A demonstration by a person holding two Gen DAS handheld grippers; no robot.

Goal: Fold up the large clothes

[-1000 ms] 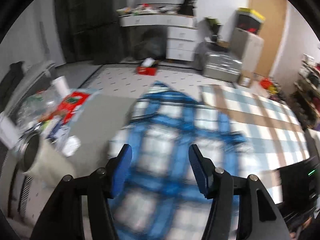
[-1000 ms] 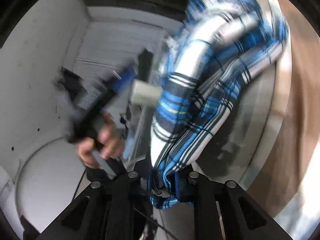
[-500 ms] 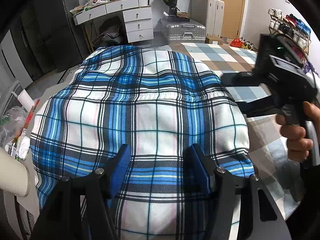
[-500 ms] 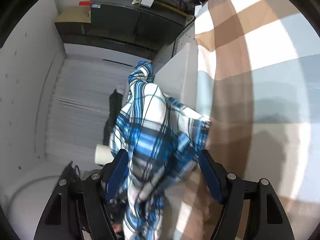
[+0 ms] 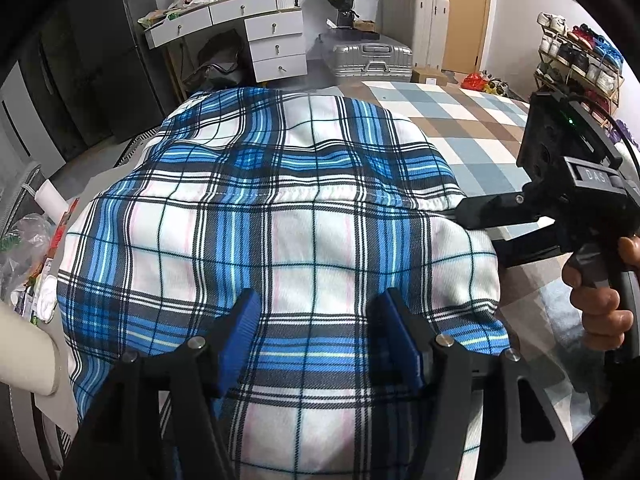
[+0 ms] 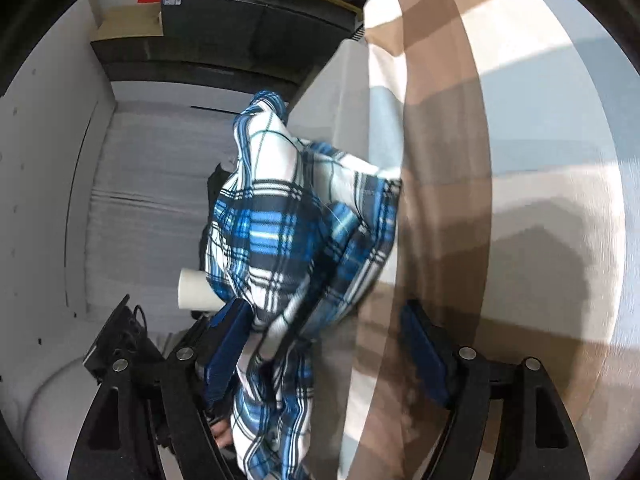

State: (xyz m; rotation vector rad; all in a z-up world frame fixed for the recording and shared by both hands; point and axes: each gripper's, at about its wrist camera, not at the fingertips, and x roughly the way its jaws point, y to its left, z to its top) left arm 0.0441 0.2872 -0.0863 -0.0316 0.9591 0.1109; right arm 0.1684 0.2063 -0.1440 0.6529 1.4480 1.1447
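While the blue plaid shirt (image 5: 280, 240) lies spread over the near left part of the bed (image 5: 460, 128), your folding job has only just begun. Your left gripper (image 5: 316, 340) hangs right above the near part of the shirt. Its blue fingers (image 5: 240, 332) are partly apart, with cloth showing between them. I cannot tell if they pinch the cloth or only float over it. Your right gripper (image 6: 328, 348) is at the right edge of the shirt. Its fingers (image 6: 424, 352) have just been opening and now stand wide apart. A bit of the shirt lies between them, close to the left finger, but the fingers do not squeeze it. In the left view you can see your right hand (image 5: 600, 296) holding that tool just to the right of the shirt. The shirt looks laid out but puffy, with a seam running across the middle and some bumps. No neat fold shows yet. What is left, I think, is almost all of it: smooth it flat, fold the sides in, then fold it in half. To the far left sit a paper roll (image 6: 196, 288) and some clutter off the bed.
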